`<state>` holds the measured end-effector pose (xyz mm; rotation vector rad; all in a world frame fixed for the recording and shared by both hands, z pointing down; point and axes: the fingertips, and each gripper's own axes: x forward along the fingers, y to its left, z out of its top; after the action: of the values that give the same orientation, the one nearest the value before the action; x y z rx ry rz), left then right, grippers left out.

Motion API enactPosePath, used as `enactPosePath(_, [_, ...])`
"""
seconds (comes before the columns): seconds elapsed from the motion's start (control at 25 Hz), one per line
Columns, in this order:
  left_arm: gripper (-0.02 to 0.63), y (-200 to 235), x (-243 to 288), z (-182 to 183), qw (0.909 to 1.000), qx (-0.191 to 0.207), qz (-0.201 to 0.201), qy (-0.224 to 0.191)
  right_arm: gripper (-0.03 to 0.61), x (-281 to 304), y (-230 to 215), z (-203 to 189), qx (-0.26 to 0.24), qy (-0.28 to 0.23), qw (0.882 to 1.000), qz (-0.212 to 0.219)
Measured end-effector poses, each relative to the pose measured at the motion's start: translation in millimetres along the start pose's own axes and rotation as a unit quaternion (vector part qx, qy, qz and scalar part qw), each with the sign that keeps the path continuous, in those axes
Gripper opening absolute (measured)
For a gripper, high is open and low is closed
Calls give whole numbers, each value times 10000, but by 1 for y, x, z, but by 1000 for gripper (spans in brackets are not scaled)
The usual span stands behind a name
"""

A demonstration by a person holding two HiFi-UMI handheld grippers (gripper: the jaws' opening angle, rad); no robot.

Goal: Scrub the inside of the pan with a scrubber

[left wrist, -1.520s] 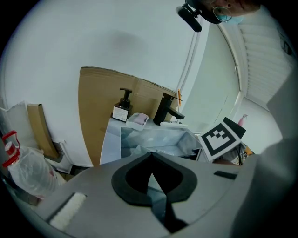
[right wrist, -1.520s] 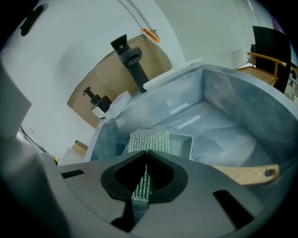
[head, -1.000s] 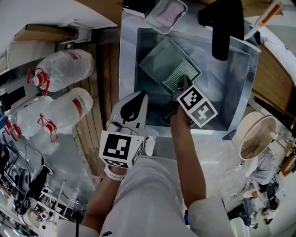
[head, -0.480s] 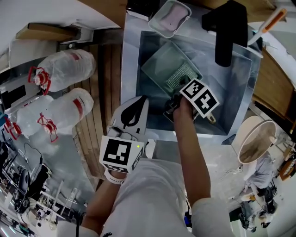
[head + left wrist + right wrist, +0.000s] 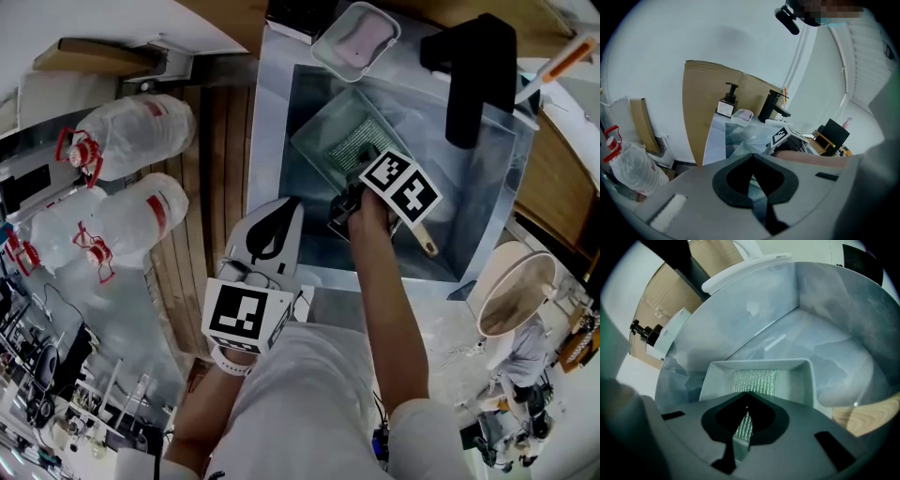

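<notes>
The sink (image 5: 266,141) holds the pan (image 5: 323,131); the pan holds the scrubber (image 5: 754,380), clamped in the right gripper (image 5: 747,405) and lying flat just beyond its tips; the left gripper (image 5: 752,157), jaws together on nothing, sits beside it at the sink's rim.

Stainless steel sink (image 5: 272,141) set in front of a bright white wall (image 5: 693,33). Wooden slats (image 5: 211,178) run along the sink's left edge. Two large clear plastic bottles (image 5: 131,139) lie beyond them. A brown cardboard panel (image 5: 698,117) stands behind.
</notes>
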<state>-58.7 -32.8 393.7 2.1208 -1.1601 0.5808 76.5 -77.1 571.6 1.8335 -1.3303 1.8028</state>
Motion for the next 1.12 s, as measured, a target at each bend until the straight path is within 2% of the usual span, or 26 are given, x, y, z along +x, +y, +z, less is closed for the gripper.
enactPosePath(0.2, [0, 7, -1, -1, 10000, -27, 69, 2, 11, 20, 40, 4, -230, 56, 9990, 386])
enactPosePath(0.32, [0, 9, -3, -3, 10000, -38, 86, 4, 11, 23, 46, 5, -290, 190, 9984, 439])
enactPosePath(0.44, [0, 10, -4, -5, 10000, -42, 83, 17, 11, 18, 37, 4, -454, 323, 9981, 273])
enactPosePath(0.56, [0, 7, -6, -4, 10000, -47, 72, -12, 11, 4, 10, 2, -597, 267, 9979, -26])
enactPosePath(0.68, [0, 6, -8, -1, 9999, -37, 49, -80, 11, -10, -20, 0, -425, 207, 9984, -305])
enactPosePath(0.76, [0, 7, -9, -2, 9999, -52, 50, -77, 11, -12, -26, -2, -272, 242, 9988, -315])
enactPosePath(0.84, [0, 8, -10, -5, 9999, -76, 57, -54, 11, -8, -21, -2, -272, 285, 9989, -241])
enactPosePath(1.04, [0, 7, -9, -13, 10000, -29, 66, 46, 11, 12, 21, -2, -886, 291, 9956, 54])
enactPosePath(1.12, [0, 5, -10, -15, 10000, -21, 70, 57, 11, 18, 35, -5, -909, 341, 9951, 200])
